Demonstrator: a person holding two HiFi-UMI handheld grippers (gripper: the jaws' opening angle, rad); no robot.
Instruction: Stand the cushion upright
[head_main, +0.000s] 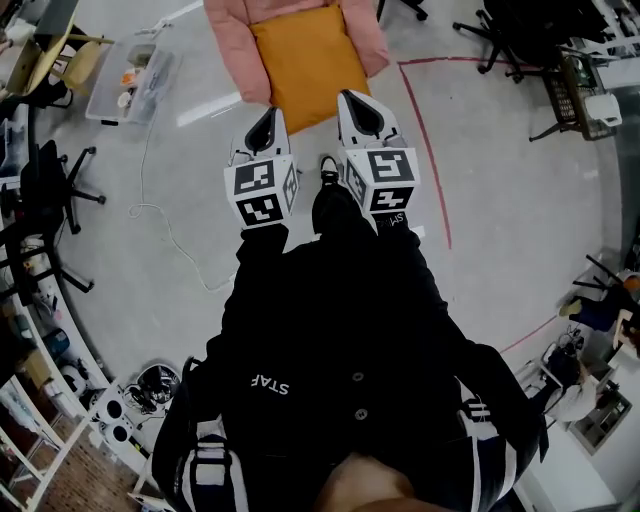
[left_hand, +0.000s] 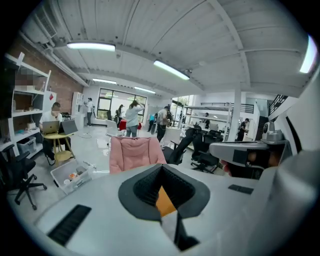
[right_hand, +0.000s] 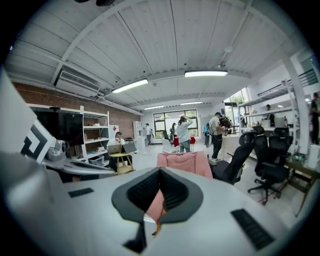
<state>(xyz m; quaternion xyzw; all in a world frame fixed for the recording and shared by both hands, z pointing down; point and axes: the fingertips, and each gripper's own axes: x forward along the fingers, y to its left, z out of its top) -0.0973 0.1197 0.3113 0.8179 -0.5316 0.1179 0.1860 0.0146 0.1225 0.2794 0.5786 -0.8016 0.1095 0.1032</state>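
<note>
An orange cushion (head_main: 310, 65) lies flat on the seat of a pink floor chair (head_main: 228, 50) at the top of the head view. My left gripper (head_main: 268, 122) and right gripper (head_main: 358, 106) are held side by side just short of the cushion's near edge, pointing at it. Both are shut and hold nothing. In the left gripper view the left gripper (left_hand: 162, 185) looks at the chair's pink back (left_hand: 135, 152), and a patch of the orange cushion (left_hand: 164, 202) shows past the closed jaws. The right gripper (right_hand: 160, 192) faces the same pink chair (right_hand: 182, 162).
A clear plastic bin (head_main: 135, 85) with small items sits left of the chair, and a white cable (head_main: 170, 235) trails over the floor. A red tape line (head_main: 432, 150) runs on the right. Office chairs (head_main: 500, 35) and shelving ring the area. People stand far off (left_hand: 132, 117).
</note>
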